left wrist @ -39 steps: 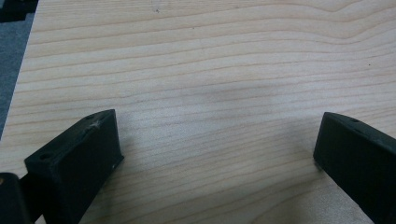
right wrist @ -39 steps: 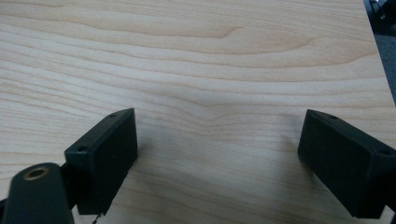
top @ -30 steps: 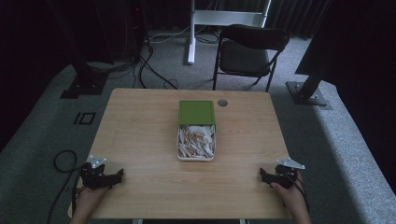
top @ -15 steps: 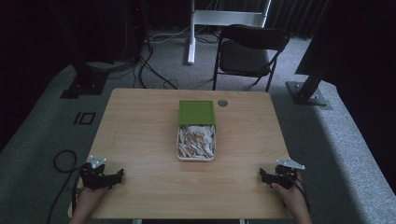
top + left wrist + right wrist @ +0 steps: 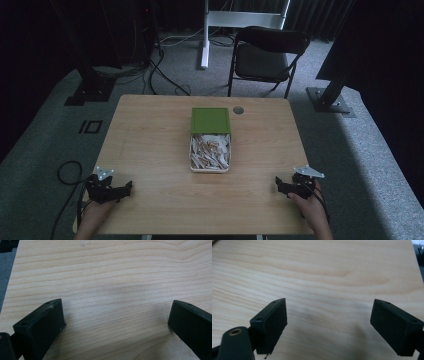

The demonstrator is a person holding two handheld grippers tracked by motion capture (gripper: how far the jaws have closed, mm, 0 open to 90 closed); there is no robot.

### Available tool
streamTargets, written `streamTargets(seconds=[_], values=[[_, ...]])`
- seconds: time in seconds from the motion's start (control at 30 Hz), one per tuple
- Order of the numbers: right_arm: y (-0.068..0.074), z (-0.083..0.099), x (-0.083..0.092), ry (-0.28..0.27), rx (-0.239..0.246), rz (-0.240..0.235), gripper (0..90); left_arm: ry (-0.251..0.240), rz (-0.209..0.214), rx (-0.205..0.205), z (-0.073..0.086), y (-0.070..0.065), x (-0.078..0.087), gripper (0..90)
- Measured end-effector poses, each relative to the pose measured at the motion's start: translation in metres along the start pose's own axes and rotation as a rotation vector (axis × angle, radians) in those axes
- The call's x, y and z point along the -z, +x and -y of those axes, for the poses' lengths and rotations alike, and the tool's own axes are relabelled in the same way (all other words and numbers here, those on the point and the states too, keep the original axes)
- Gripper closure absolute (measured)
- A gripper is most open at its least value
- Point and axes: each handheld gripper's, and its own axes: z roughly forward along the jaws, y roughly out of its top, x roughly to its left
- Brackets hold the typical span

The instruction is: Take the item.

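Note:
A white box (image 5: 209, 152) full of pale wooden pieces sits at the middle of the wooden table (image 5: 150, 135); its green lid (image 5: 210, 120) lies just behind it. My left gripper (image 5: 122, 190) rests on the table near the front left corner, open, and its own view has bare wood between the wide-apart jaws (image 5: 116, 315). Near the front right corner my right gripper (image 5: 280, 187) also stands open, with nothing but wood grain in its gap (image 5: 328, 315). Both are far from the box.
A small round grommet (image 5: 238, 110) marks the table's far edge. Behind the table stand a black folding chair (image 5: 267, 55), a white stand (image 5: 205, 35) and dark equipment with cables (image 5: 160, 75) on grey carpet.

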Motion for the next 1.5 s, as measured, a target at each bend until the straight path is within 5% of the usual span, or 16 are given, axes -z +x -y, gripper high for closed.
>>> streamTargets(seconds=[0.73,1.5], values=[[0.022,-0.055,0.016,-0.079,0.075,-0.063,15.6,-0.002,0.0,0.002,0.0,0.0,0.0,1.4],[0.08,-0.118,0.02,-0.145,0.211,-0.19,19.4,0.0,0.0,0.002,0.0,0.0,0.0,1.4]])
